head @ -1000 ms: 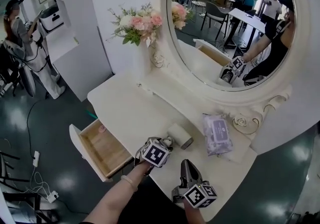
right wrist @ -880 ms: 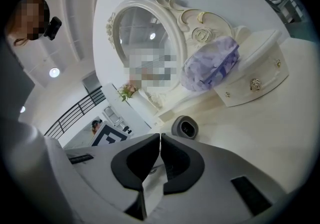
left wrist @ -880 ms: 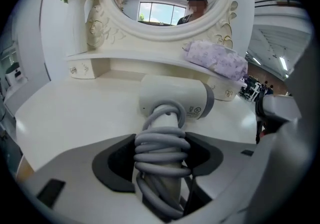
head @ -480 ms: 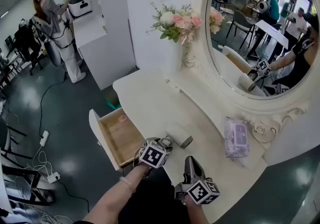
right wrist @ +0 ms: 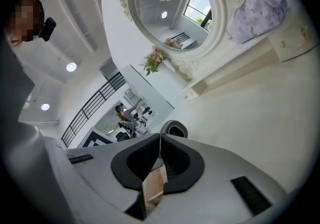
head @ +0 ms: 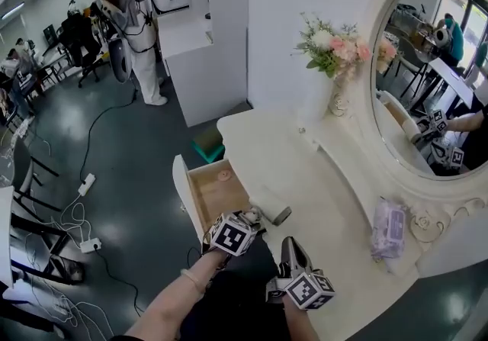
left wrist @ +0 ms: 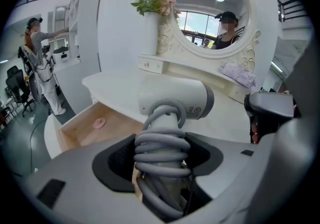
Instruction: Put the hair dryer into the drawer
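Hair dryer [left wrist: 175, 98]: handle clamped in left gripper [left wrist: 162, 158] jaws, not yet in open drawer [head: 221, 193]. Right gripper [right wrist: 159, 160] jaws together, empty.

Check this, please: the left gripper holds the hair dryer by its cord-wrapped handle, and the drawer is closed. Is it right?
No. The drawer is open, not closed, as the head view shows. The left gripper does hold the hair dryer by its cord-wrapped handle.

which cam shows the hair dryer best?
Left gripper view: hair dryer fills the centre, its cord-wrapped handle clamped in the left gripper. Head view shows only its barrel beyond that gripper. Right gripper view: just a round end, probably the dryer's.
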`<act>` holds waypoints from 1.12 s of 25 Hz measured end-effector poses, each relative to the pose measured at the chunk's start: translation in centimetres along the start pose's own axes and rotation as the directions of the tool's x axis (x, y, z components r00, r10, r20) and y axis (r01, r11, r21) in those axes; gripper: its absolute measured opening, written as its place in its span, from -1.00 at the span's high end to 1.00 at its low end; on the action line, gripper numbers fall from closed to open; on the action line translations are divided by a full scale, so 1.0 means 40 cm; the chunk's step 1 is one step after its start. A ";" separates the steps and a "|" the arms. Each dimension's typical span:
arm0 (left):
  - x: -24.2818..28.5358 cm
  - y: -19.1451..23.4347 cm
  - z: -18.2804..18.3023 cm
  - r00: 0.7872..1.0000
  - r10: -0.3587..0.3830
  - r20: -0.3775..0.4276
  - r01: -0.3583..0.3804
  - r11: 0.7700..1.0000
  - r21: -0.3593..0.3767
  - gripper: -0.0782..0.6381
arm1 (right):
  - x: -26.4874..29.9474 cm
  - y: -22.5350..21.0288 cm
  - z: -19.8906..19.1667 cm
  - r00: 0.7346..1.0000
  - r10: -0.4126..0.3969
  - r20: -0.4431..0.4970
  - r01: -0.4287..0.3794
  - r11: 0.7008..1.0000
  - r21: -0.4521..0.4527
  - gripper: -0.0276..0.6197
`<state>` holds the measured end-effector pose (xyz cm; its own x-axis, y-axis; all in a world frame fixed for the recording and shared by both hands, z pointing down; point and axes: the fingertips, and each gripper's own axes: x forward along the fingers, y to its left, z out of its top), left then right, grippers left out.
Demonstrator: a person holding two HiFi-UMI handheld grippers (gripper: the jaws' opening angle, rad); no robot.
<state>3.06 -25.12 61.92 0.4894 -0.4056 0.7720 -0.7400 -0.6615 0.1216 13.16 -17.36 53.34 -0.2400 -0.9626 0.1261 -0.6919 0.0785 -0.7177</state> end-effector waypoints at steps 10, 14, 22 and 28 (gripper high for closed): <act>-0.057 0.166 -0.067 0.997 0.080 0.006 -0.079 0.987 -0.139 0.03 | 0.076 0.086 -0.083 0.996 0.034 -0.078 -0.034 0.999 0.008 0.82; -0.061 0.220 -0.087 0.992 0.122 -0.013 -0.122 0.975 -0.188 0.03 | 0.098 0.102 -0.098 0.994 0.037 -0.106 -0.037 0.999 0.003 0.82; -0.031 0.286 -0.106 0.984 0.176 -0.034 -0.176 0.910 -0.376 0.03 | 0.146 0.127 -0.107 0.986 0.058 -0.158 -0.062 0.998 -0.021 0.82; -0.002 0.315 -0.122 0.975 0.216 -0.049 -0.214 0.866 -0.452 0.03 | 0.176 0.136 -0.099 0.980 0.072 -0.184 -0.080 0.996 -0.037 0.82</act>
<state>-8.53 -30.35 66.43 0.2950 -0.5075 0.8096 -0.9542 -0.2010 0.2217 5.00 -22.67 53.03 -0.4106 -0.8900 0.1982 -0.6950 0.1647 -0.6999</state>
